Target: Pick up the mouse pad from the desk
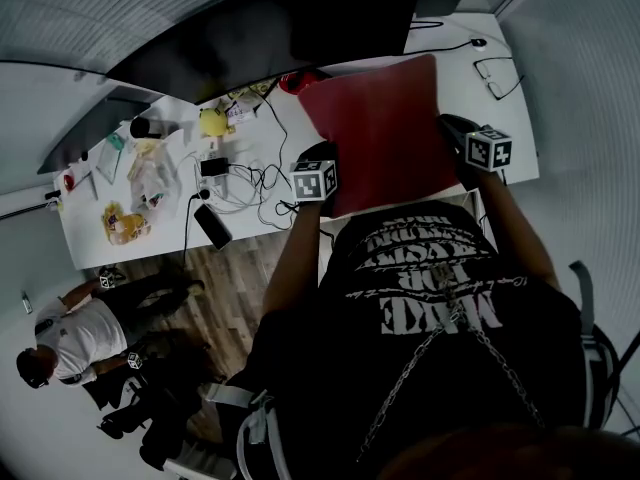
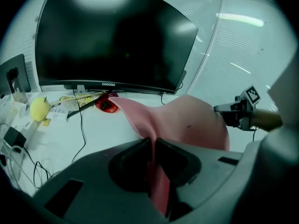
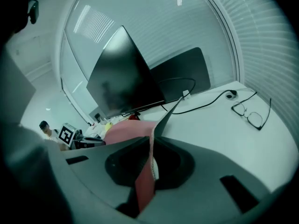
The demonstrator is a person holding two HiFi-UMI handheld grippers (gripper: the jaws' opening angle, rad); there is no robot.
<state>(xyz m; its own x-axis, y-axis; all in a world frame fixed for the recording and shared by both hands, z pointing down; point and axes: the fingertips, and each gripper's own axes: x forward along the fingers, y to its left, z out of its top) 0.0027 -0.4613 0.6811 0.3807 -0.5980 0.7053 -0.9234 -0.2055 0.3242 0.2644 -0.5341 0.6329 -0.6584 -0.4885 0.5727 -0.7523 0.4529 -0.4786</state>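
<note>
Mouse pad (image 1: 385, 128): red, curved, over the table (image 1: 460, 68);
Left gripper (image 2: 154, 146): clamped on its left edge;
Right gripper (image 3: 150, 146): clamped on its right edge

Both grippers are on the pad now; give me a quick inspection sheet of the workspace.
Surface: white desk, crowded at its left.
Job's things: red mouse pad, bowed, held by opposite edges.
Clutter: glasses, yellow object, dark flat device.
Grippers: left gripper and right gripper each shut on the pad.
Cables: tangle left of the pad; one cable near the glasses.
Surroundings: monitor behind; person nearby.
</note>
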